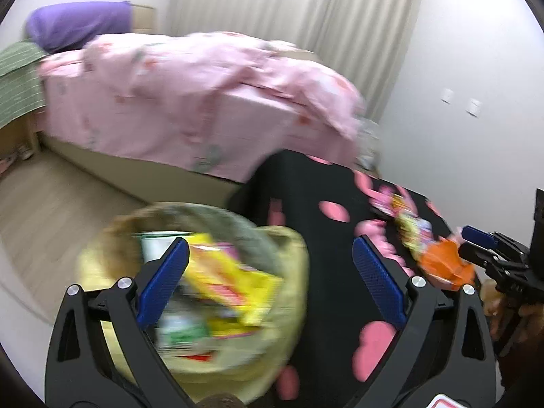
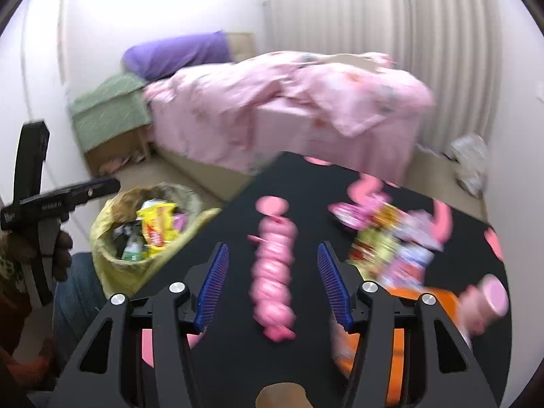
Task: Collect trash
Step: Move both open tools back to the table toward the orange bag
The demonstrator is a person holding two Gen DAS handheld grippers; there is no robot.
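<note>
Crinkled foil wrappers [image 2: 391, 238] lie at 2 o'clock on the black surface [image 2: 306, 176], near the right tool [image 2: 270, 284]. Both tools, left [image 1: 270, 280] included, stand spread and empty. Wrappers likely light, slippery: pinch an edge.

A pink quilt [image 2: 289, 102] covers the bed, with what looks like a purple pillow [image 2: 176, 54] at its head.

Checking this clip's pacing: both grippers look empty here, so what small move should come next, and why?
Probably the right gripper should swing right to the wrapper pile on the black table and close on one. Both it and the left gripper stand open and empty, the yellow trash bag already holds wrappers, and litter remains on the table.
</note>
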